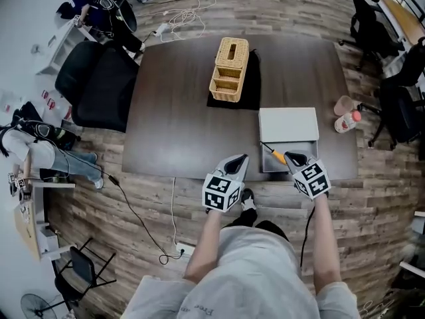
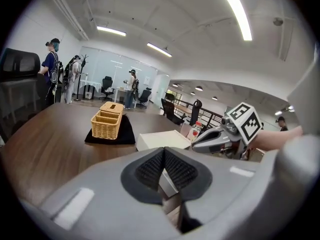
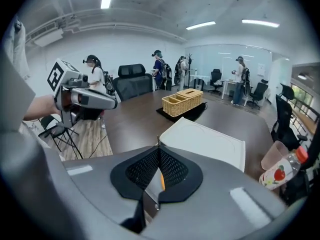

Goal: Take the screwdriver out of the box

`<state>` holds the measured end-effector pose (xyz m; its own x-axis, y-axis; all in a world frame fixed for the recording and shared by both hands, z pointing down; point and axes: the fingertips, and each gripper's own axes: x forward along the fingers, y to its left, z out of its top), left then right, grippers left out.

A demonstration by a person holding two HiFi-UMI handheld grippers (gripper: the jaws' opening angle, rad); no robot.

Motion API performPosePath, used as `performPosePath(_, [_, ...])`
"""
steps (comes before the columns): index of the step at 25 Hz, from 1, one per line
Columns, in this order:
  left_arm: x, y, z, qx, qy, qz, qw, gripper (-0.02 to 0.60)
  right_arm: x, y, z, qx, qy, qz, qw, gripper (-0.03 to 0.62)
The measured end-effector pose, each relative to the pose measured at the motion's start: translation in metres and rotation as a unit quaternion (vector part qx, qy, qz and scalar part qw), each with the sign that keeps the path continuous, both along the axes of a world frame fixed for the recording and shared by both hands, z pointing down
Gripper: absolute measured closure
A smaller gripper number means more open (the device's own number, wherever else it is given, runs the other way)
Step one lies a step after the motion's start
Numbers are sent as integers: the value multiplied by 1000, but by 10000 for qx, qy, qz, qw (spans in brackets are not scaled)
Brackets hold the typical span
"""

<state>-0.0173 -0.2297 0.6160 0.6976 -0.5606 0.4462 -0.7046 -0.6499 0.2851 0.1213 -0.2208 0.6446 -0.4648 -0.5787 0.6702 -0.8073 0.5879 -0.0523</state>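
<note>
The screwdriver point(image 1: 273, 153) was pinched by its orange handle in the right gripper point(image 1: 293, 157), whose jaws were pressed onto it. Its shaft was angled over the open front of the white box point(image 1: 288, 123), apparently so that it could be lifted clear. The left gripper point(image 1: 242, 159) was held just beside at the tabletop's point(image 1: 179, 111) near edge, jaws pressed together on nothing, likely so as not to obstruct

Bright even ceiling strip lights point(image 2: 239, 11), soft shadows, strong fisheye edge distortion, near jaws blurred

White box point(image 1: 287, 125), orange-handled screwdriver point(image 1: 277, 155)
</note>
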Motion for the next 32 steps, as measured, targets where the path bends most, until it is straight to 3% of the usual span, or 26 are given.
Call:
performPosePath(13, [24,-11,19,52,-200,461,9987,528,-9,0,47,-404,277,-485,9976,591])
performPosePath(25, [18,-10,25,-32,-370,645,9972,528,-13,4,55,-515,322,-604,9963,589])
performPosePath(32, [16,-12,21,6,-335,615,9975,528,-14,7,57,-666,364,-812,9938,542])
